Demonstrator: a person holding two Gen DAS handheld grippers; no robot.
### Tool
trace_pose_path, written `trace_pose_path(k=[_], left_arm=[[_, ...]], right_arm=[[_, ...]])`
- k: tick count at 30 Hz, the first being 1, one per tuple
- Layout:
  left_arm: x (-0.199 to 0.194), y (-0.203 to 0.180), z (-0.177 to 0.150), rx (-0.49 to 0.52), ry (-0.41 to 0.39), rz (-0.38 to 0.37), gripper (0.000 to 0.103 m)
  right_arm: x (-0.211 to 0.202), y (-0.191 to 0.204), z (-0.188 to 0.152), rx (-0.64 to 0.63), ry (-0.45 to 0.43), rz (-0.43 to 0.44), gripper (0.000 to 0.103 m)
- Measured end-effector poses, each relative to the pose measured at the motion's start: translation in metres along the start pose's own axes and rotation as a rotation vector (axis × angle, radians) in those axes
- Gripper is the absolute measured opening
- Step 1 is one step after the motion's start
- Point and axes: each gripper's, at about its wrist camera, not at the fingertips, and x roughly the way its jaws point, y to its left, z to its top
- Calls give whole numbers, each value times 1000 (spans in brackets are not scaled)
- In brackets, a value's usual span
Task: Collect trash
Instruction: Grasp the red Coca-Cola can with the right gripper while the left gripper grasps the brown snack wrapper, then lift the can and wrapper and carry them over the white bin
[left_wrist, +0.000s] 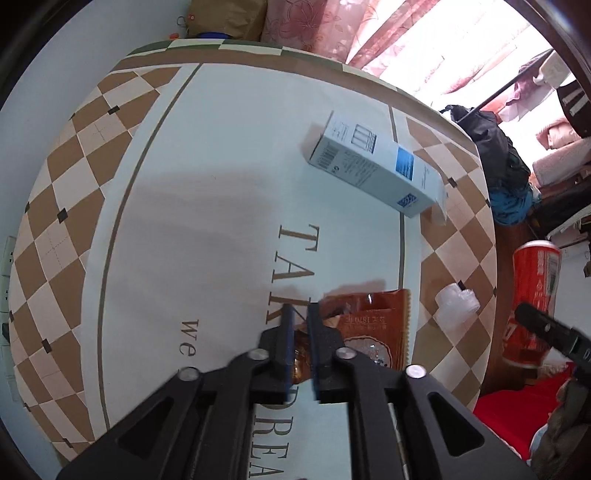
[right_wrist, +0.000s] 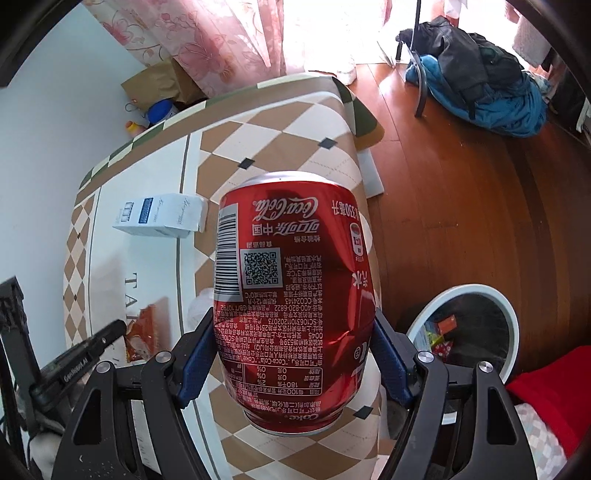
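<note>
A dented red Coca-Cola can (right_wrist: 295, 295) hangs bottom-up over the table's right edge, with my right gripper (right_wrist: 293, 332) shut on its sides. That can (left_wrist: 535, 295) also shows at the right of the left wrist view. A brown snack wrapper (left_wrist: 373, 325) lies flat on the table. My left gripper (left_wrist: 300, 314) points down at the wrapper's left edge with its jaws a narrow gap apart. The edge sits between the blue pads (left_wrist: 288, 339), which do not press on it. A white and blue carton (left_wrist: 373, 162) lies on its side farther back.
The table (right_wrist: 258, 129) has a brown-and-cream checked cloth with lettering. A crumpled clear plastic piece (left_wrist: 456, 301) rests near its right edge. A white-rimmed bin (right_wrist: 511, 321) with trash inside stands on the wood floor at the right. Clothes and a bag are piled beyond.
</note>
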Motion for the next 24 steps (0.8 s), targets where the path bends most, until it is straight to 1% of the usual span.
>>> trace_pose_path(k=[1, 2, 3, 5, 7, 8, 9, 11, 14, 17, 19, 20, 21, 22, 23, 24], left_arm=[[-3, 0, 0, 1, -11, 2, 36], [-6, -1, 1, 2, -22, 3, 53], [-8, 0, 1, 4, -28, 2, 56], [-12, -2, 2, 12, -33, 18, 56], [-12, -3, 1, 16, -34, 15, 56], [-11, -4, 0, 19, -32, 13, 58], [-9, -5, -2, 24, -27, 6, 61], [3, -11, -7, 46, 3, -3, 61], [27, -20, -14, 73, 70, 17, 61], [28, -32, -17, 117, 54, 80, 62], [24, -36, -17, 121, 34, 95, 59], [22, -38, -17, 130, 25, 98, 40], [21, -41, -18, 140, 18, 115, 28], [18, -45, -18, 157, -3, 145, 26], [15, -47, -19, 165, -13, 147, 17], [12, -48, -19, 173, -21, 157, 14]], right_arm=[[0, -1, -1, -2, -1, -1, 79], [-1, -1, -1, -4, -1, -2, 79], [-1, -1, -1, -4, -3, -1, 79], [-3, -1, -1, -3, -10, -2, 79], [-4, -3, 0, 2, -13, 0, 79], [-5, -4, 0, 7, -15, 2, 79], [-5, -5, 1, 9, -16, 1, 79], [-5, -6, 0, 12, -17, -1, 79], [-3, -8, -1, 19, -13, -6, 79], [0, -8, -2, 24, -10, -14, 79], [2, -9, -3, 26, -8, -16, 79], [3, -8, -4, 26, -7, -18, 79], [4, -9, -5, 25, -7, -20, 79], [4, -9, -6, 24, -7, -20, 79], [5, -9, -7, 24, -7, -22, 79], [6, -10, -8, 24, -7, -22, 79]])
